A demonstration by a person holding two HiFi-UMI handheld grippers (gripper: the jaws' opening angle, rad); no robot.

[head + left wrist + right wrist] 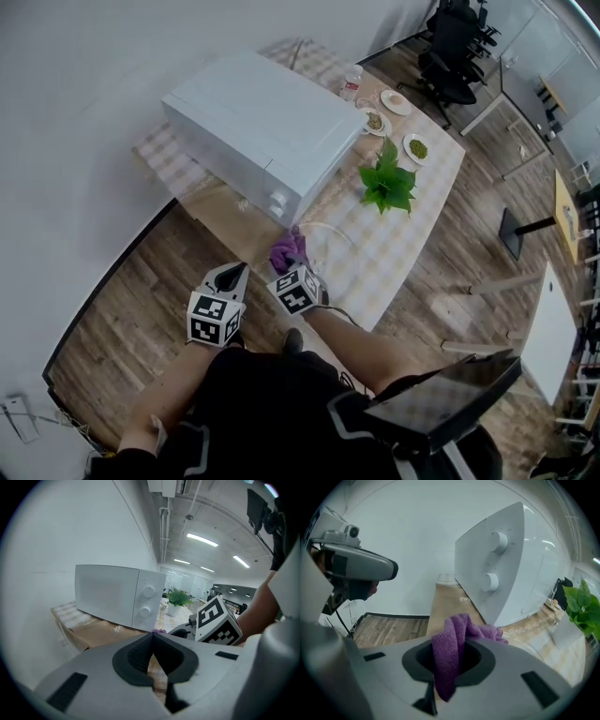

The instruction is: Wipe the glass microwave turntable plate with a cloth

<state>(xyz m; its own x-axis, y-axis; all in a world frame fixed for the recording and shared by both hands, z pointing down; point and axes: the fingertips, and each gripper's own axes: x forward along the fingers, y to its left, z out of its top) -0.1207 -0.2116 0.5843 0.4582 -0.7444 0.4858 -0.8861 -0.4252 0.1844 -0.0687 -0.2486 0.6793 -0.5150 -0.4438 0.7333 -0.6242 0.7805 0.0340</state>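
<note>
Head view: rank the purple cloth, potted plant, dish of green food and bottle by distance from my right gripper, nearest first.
1. Purple cloth: clamped in the right gripper itself.
2. Potted plant: mid-table, past the microwave front corner.
3. Dish of green food: beyond the plant, by the table's right edge.
4. Bottle: far end, beside the microwave.

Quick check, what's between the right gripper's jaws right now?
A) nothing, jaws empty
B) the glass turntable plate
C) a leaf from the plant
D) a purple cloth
D: in the right gripper view, the right gripper has its jaws closed on the purple cloth, which bunches up above them and hangs below.
</note>
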